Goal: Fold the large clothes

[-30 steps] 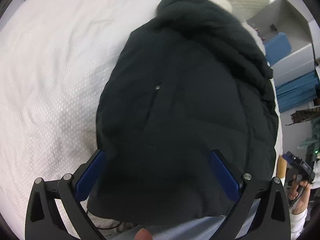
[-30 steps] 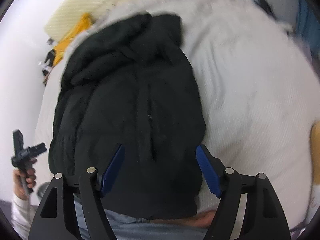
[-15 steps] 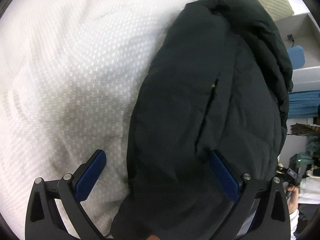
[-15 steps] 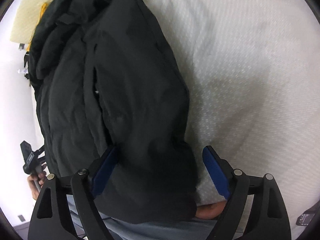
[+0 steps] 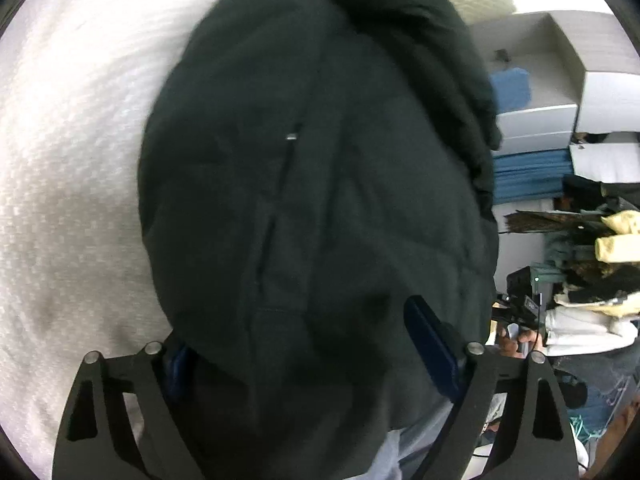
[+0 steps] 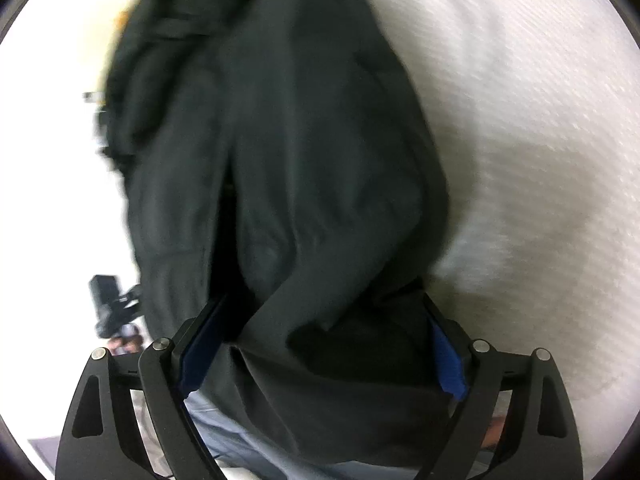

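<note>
On white bedspread (image 5: 72, 184): dark jacket (image 5: 320, 200) lay bunched, blurred | left gripper (image 5: 304, 356) and right gripper (image 6: 324, 344) wide apart, straddling hem, grip unclear | jacket hem sat deeper between fingers than before.

1 black jacket (image 5: 320, 208); 1 white bedspread (image 5: 72, 160); 2 claws (image 5: 308, 344) (image 6: 320, 344).

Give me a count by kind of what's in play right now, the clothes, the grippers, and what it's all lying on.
Dark jacket: 1
Grippers: 2, the left gripper and the right gripper, both wide open with jacket fabric between the fingers
White textured bedcover: 1
Total: 4
</note>
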Motion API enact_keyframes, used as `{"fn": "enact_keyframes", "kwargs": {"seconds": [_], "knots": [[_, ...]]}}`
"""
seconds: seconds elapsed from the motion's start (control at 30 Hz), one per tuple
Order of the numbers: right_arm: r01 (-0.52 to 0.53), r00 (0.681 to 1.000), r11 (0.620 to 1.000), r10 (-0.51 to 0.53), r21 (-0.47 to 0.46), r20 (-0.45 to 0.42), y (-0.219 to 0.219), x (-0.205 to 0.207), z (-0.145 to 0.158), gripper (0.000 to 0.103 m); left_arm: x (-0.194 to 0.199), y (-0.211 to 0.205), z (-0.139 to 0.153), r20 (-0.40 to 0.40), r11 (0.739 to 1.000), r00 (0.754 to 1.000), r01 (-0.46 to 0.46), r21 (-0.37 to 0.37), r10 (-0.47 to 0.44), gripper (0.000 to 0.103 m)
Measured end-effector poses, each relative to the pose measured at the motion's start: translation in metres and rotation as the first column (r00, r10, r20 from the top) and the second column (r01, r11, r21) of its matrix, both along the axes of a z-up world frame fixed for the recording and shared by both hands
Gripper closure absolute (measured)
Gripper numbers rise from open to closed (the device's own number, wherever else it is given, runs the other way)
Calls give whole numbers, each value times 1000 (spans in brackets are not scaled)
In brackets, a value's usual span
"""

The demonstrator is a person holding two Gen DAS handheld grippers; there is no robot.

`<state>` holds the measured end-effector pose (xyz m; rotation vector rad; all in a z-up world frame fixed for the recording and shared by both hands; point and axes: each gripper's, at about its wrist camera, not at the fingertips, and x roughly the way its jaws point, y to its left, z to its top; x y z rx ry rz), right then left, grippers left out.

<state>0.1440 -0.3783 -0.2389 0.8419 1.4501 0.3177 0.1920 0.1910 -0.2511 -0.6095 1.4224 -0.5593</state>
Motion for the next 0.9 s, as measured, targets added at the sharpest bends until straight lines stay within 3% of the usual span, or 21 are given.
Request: {"fn": "enact_keyframes", "kwargs": {"seconds": [0.1,0.2,0.3,0.4,0.57,0.67,0.73,0.83,0.9], "knots": [[0,999,998,-3,64,45,-5,-2,4,14,-2,-4,0,-2,999,1000,14,29,-14,18],[2,1000,1000,-1,-10,29,-10,-5,1,13,1,-5,-11,-38,998,999,11,64,-9,22],[-1,999,992,-4,-128,-44,-3,-4,-10,13,0,-3,-19,-64,995,998,14,103,-8,22],[-8,994,979,-15,-201,-112,-11,-6,-18,0,-1,-3,-21,-91,993,996,9,122,2,22],[-46,984,988,19,-150,-178,-13,-6,-34,0,3,-5,-26,-135,992,991,33,122,-17,22],[-57,975,998,53,-14,-215,-8,-8,-43,0,8,-23,-20,-129,994,991,45,101,-31,22],[-63,980,997,70,44,-184,-7,-7,-41,0,6,-25,-17,-112,995,993,51,85,-41,23],[-56,994,988,69,146,-89,-4,-6,-29,2,3,-32,-5,-82,998,996,40,55,-35,36],[-59,998,981,63,185,-14,-5,-8,-16,13,0,-36,1,-53,999,998,24,47,-22,51]]}}
